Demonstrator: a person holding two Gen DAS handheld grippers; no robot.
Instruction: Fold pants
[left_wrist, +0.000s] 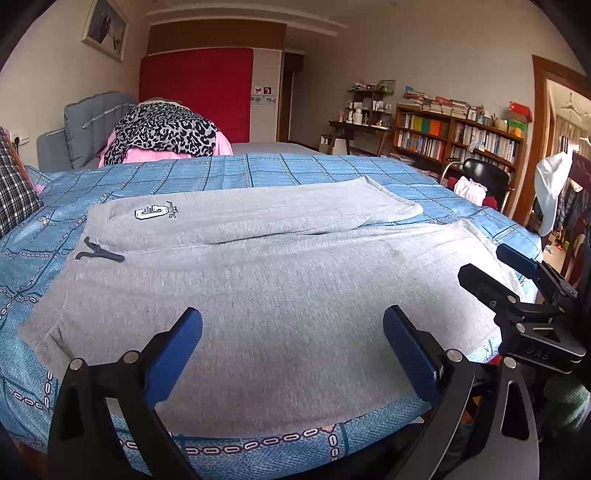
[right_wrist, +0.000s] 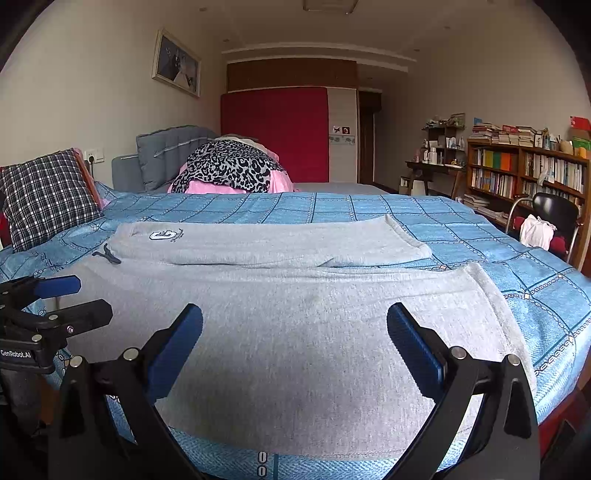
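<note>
Left tool (left_wrist: 291, 350) and right tool (right_wrist: 295, 350), both released, hover over grey pants (left_wrist: 295, 295) on the bed (left_wrist: 258, 166). Far leg lies at twelve o'clock. Risk: pinching the bedspread along with one cloth layer would skew the fold.

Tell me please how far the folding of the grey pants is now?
Done: the grey pants lie spread flat on the blue bedspread, both legs apart, no fold visible. In hand: nothing; the left gripper and right gripper are open above the near leg, fingers gripping no cloth. Left: every fold, probably one leg over the other first.
</note>
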